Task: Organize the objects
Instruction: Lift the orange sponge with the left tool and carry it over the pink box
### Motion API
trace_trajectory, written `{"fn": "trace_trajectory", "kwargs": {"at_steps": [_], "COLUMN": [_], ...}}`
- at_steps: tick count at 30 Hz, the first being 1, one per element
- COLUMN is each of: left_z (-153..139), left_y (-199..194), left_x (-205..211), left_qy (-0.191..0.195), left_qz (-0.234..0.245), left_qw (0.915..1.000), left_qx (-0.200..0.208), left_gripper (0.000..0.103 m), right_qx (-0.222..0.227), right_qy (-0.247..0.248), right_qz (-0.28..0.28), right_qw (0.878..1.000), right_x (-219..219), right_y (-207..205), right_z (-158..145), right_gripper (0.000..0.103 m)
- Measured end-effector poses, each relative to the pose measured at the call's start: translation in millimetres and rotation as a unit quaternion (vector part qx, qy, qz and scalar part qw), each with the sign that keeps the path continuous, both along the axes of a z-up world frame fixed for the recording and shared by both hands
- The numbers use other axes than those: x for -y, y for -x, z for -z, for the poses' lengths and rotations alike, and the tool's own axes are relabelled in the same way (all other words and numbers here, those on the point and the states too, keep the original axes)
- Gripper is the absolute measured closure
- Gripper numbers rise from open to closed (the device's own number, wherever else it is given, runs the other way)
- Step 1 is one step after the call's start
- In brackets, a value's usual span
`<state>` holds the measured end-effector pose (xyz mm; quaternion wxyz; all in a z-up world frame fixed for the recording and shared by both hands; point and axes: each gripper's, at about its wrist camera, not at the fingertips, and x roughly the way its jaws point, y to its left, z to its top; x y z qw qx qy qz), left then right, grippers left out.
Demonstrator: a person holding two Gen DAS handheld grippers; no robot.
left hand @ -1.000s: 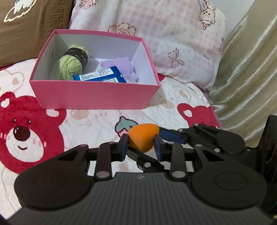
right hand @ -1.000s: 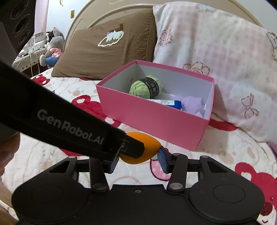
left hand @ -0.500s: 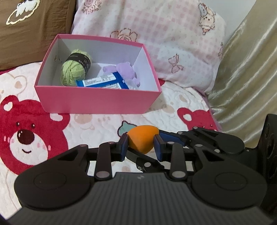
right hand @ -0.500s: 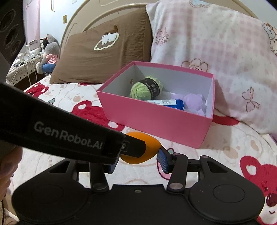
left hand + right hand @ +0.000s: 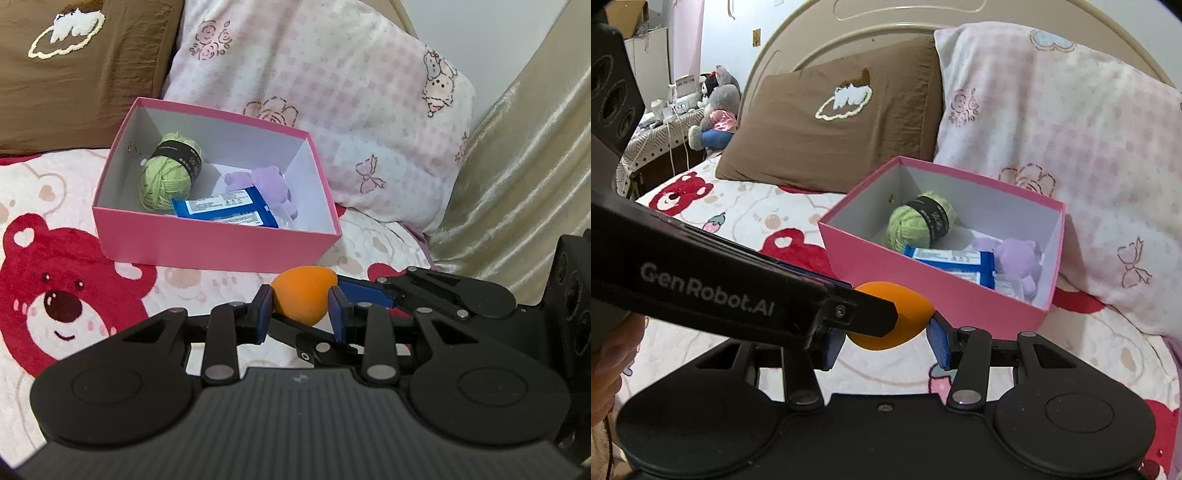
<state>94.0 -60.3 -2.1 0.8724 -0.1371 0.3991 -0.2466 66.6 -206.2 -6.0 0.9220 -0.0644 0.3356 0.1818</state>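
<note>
Bedspread (image 5: 85, 266) below, both grippers clamp 1 orange sponge (image 5: 303, 291), left gripper (image 5: 301, 314) and right gripper (image 5: 886, 341) alike, its tip toward the pink box (image 5: 214, 240) just beyond.

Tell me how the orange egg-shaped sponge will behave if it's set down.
The orange sponge looks rounded and tapered, so it would likely roll or wobble on the quilt. It seems soft and light: pinched between both tools, it probably squashes rather than slips.
</note>
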Motion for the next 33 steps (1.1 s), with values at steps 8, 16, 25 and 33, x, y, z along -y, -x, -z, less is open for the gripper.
{"fn": "trace_trajectory", "kwargs": {"at_steps": [8,16,25,33], "left_z": [-12.6,-41.1,-55.1,-29.9], "left_y": [-8.9,-38.5,-92.3,-162.1], "left_x": [-13.0,-25.9,-41.4,-26.4], "left_qy": [0.011,0.04,0.044,0.051], "left_qz": [-0.001,-0.008,-0.005,-0.02], "left_qw": [0.9999,0.9992,0.999,0.9976], "left_qx": [0.0,-0.004,-0.003,-0.041], "left_gripper": [0.073,0.073,0.073,0.073], "right_qx": [-0.018,-0.038,-0.016,-0.057], "right_qy": [0.02,0.07,0.022,-0.041], "right_qz": [-0.032,-0.084,-0.113,-0.064], "right_qw": [0.999,0.993,0.993,0.995], "right_x": [-12.9,-21.8,-11.6,15.0], "right_y": [-15.7,-47.7,-99.4,-163.8], "right_z": [-16.5,-55.1,-67.0,-40.8], "right_gripper": [0.05,0.05,0.05,0.05]}}
